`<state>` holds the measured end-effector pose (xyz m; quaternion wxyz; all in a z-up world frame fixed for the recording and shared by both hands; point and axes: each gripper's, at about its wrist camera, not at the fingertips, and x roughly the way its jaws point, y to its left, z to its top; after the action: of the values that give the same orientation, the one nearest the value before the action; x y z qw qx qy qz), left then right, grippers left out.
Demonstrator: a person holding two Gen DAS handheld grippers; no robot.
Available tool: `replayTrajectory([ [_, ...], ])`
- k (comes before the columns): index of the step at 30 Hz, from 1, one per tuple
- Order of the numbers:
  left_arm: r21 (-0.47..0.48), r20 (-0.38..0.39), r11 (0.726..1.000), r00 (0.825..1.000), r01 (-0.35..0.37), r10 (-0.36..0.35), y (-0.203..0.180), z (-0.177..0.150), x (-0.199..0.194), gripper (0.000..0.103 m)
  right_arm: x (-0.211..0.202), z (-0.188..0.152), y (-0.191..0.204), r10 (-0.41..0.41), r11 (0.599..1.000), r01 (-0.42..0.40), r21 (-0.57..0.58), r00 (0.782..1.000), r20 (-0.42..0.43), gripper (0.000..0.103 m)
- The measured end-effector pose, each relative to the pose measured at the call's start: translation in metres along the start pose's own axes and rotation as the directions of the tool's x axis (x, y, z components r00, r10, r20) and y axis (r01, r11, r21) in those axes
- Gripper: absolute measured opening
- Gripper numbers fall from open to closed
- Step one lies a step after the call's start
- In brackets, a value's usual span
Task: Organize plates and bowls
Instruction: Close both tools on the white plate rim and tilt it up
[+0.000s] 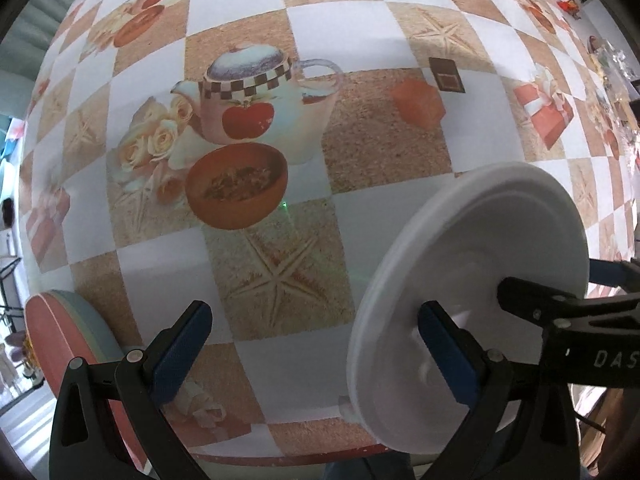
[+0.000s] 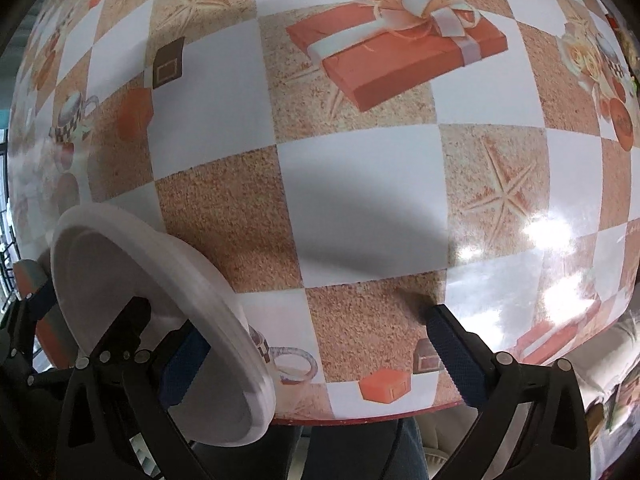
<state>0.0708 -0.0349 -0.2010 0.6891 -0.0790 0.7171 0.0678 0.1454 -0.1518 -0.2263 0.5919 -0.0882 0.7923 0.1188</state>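
Near edge, left corner: pink and blue plates point(image 1: 60, 344) stacked on the table point(image 1: 248, 24).
Left gripper point(image 1: 316, 344): fingers wide, empty.
White plate point(image 1: 476, 280): tilted above near edge.
Right gripper point(image 2: 316, 344): fingers wide, empty.

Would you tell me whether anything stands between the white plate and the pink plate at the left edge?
Nothing visible does: between the white plate and the pink plate, the tablecloth shows only printed pictures. The left gripper's fingers hang above that stretch.
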Motion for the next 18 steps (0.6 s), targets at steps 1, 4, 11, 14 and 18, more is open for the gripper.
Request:
replayTrajectory([
  [1, -0.003, -0.001, 1.0, 1.0, 0.012, -0.012, 0.002, 0.0, 0.001, 0.103, 0.001, 0.002, 0.002, 0.002, 1.0, -0.002, 0.004, 1.0, 0.0, 0.103],
  [4, -0.009, -0.005, 0.999, 0.999, 0.047, -0.047, 0.008, 0.001, 0.005, 0.103, 0.001, 0.007, 0.006, 0.003, 1.0, -0.003, 0.008, 1.0, 0.0, 0.103],
  [11, -0.011, -0.005, 0.999, 0.999, 0.052, -0.052, 0.018, 0.0, 0.009, 0.103, -0.003, 0.006, 0.006, 0.002, 1.0, -0.002, 0.0, 1.0, -0.012, 0.103],
  [14, -0.013, -0.011, 0.999, 0.999, 0.052, -0.052, 0.02, 0.0, 0.009, 0.103, 0.001, 0.007, 0.002, 0.002, 1.0, -0.002, -0.002, 1.0, -0.022, 0.103],
  [18, -0.016, -0.037, 0.999, 0.998, 0.041, -0.041, 0.019, 0.007, 0.012, 0.103, 0.001, 0.01, 0.001, 0.005, 1.0, -0.005, 0.009, 1.0, -0.024, 0.103],
])
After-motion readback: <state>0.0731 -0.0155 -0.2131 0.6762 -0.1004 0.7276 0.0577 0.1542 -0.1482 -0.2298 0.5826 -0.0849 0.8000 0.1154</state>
